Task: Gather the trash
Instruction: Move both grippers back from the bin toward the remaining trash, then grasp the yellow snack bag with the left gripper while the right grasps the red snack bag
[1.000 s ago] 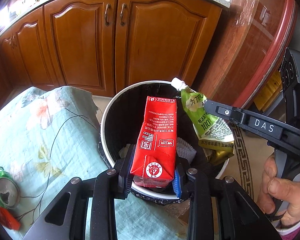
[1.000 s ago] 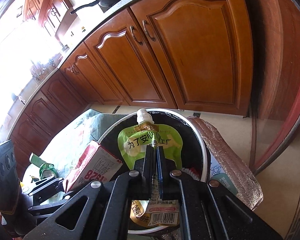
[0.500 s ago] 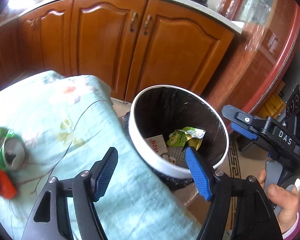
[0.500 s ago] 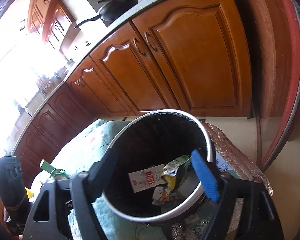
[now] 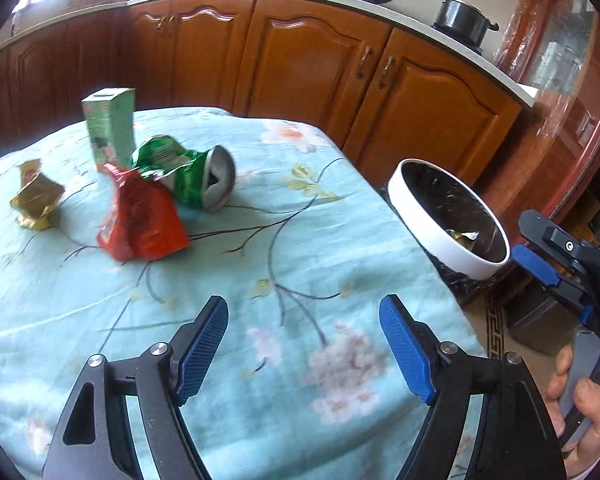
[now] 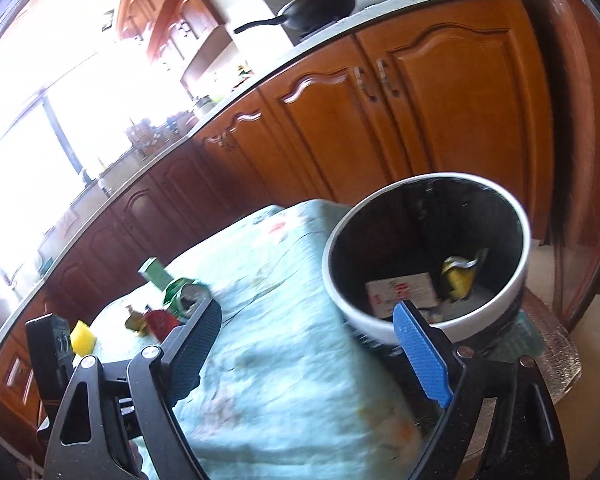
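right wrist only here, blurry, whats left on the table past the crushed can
Observer: Four pieces: the green can, a red wrapper, a gold wrapper and an upright green carton.
Operator: is the left gripper holding any of it
Observer: No. The left gripper is empty; its jaws have just been opening, over bare tablecloth.
Operator: which piece is nearest it
Observer: The red wrapper, lying in front of the can.
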